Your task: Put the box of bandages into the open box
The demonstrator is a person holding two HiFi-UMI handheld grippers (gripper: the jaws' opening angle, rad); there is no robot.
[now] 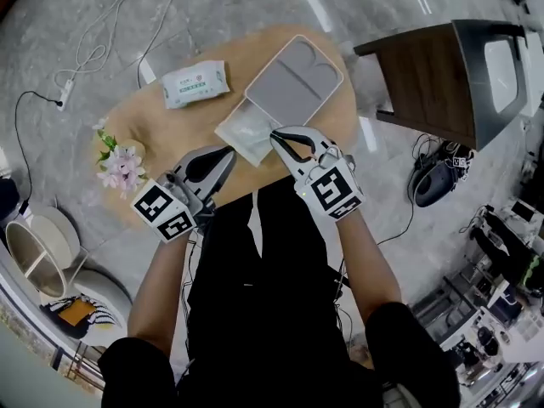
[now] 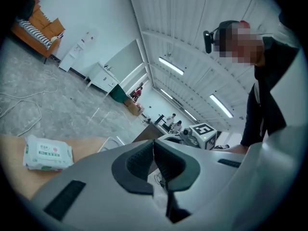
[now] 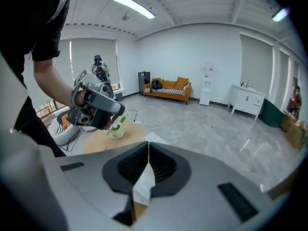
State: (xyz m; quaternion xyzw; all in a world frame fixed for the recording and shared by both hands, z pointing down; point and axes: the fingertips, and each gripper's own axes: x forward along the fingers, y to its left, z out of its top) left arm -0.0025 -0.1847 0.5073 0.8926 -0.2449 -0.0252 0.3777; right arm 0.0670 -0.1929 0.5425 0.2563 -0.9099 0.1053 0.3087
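1. Oval wooden surface (image 1: 170, 126): all items are carried on it.
2. Grey open box (image 1: 293, 79) is set at its far-right edge, w/ a white translucent piece (image 1: 242, 130) touching the near end.
3. Bandage pack (image 1: 195, 84) is laid flat left of the box, apart, untouched.
4. R gripper (image 1: 276, 136) is clenched on the white piece's edge. L gripper (image 1: 229, 151) is clenched, nothing btwn jaws.

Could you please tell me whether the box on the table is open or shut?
Open: the grey lid lies flipped back flat on the table, and the white base beside it is uncovered.
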